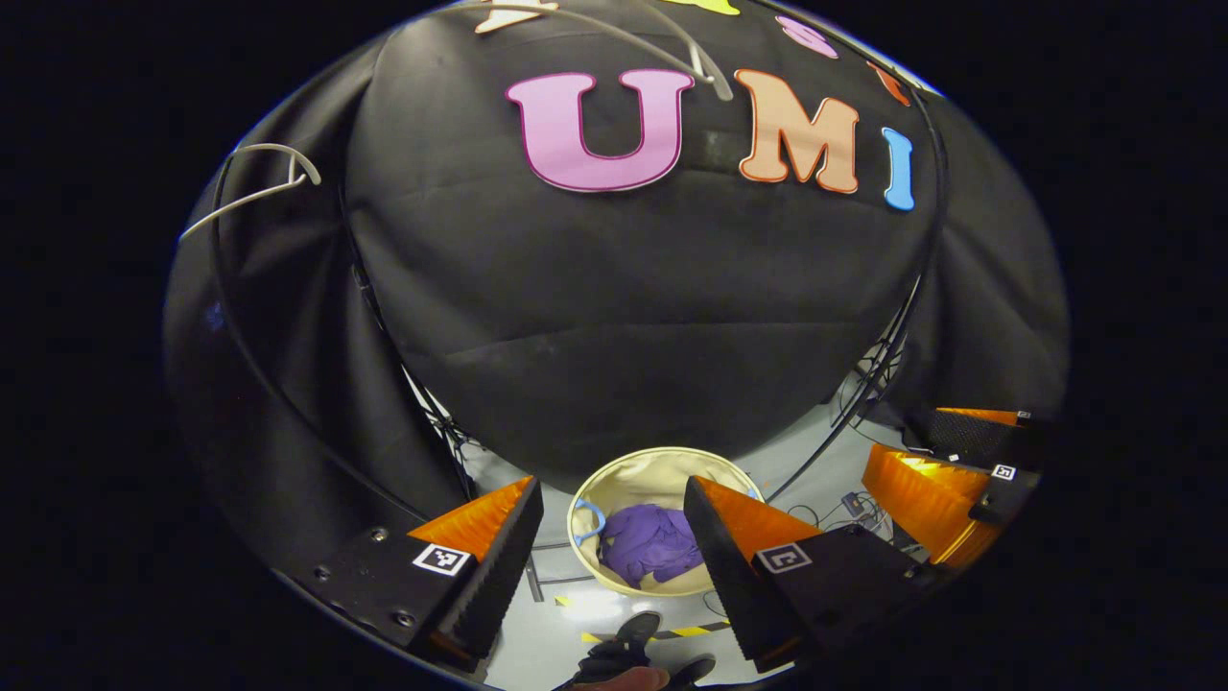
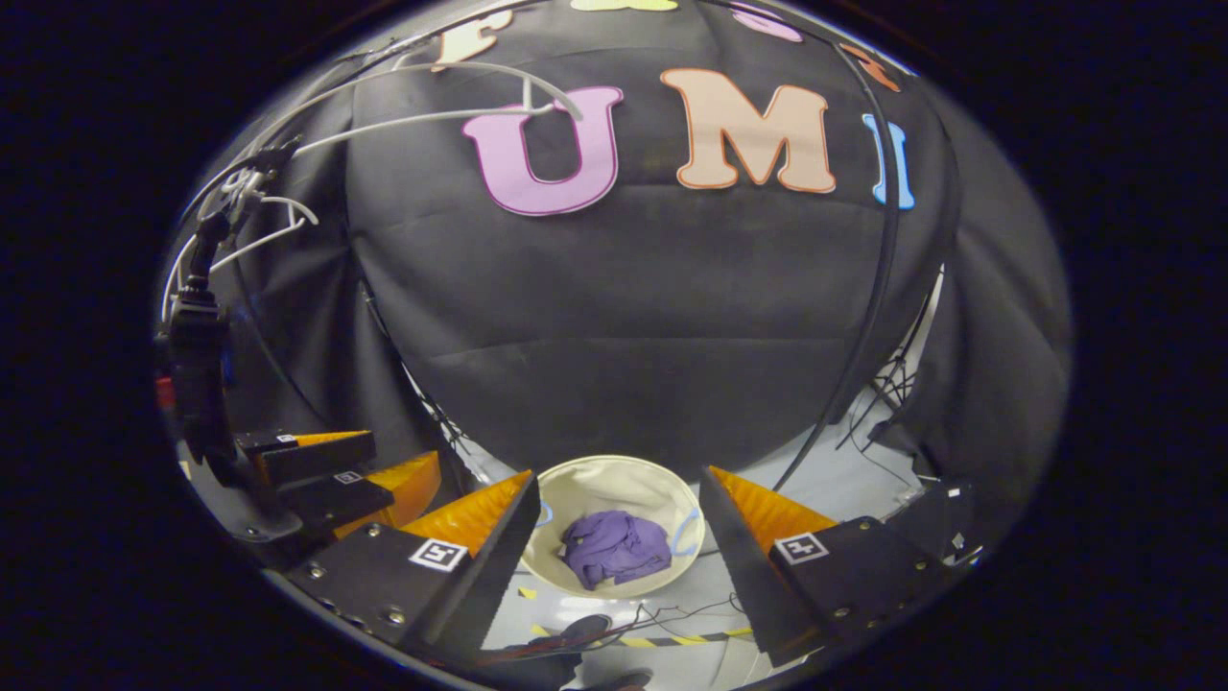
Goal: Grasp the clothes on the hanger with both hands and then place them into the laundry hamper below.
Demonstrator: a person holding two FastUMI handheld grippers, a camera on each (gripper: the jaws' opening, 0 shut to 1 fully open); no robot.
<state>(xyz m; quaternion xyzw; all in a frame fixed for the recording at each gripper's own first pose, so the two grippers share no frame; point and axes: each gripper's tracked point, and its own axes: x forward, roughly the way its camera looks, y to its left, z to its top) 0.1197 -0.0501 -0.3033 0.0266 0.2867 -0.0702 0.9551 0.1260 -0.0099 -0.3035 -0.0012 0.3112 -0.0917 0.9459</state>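
Note:
A crumpled purple garment (image 1: 649, 543) lies inside the round cream laundry hamper (image 1: 614, 475) on the floor below. In the right gripper view the same purple garment (image 2: 614, 548) rests in the hamper (image 2: 614, 480). My left gripper (image 1: 614, 552) is open above the hamper, nothing between its fingers. My right gripper (image 2: 619, 552) is open too, and empty. The right gripper (image 1: 945, 480) shows at the right edge of the left gripper view; the left gripper (image 2: 331, 480) shows at the left of the right gripper view. Bare white hangers (image 2: 441, 110) hang overhead on the rail.
Another bare white hanger (image 1: 254, 182) hangs at the upper left. Booth frame poles (image 2: 887, 240) curve down both sides. Cables (image 1: 844, 509) lie on the grey floor beside the hamper. Yellow-black tape (image 1: 691, 631) and a person's dark shoes (image 1: 628, 638) sit in front of it.

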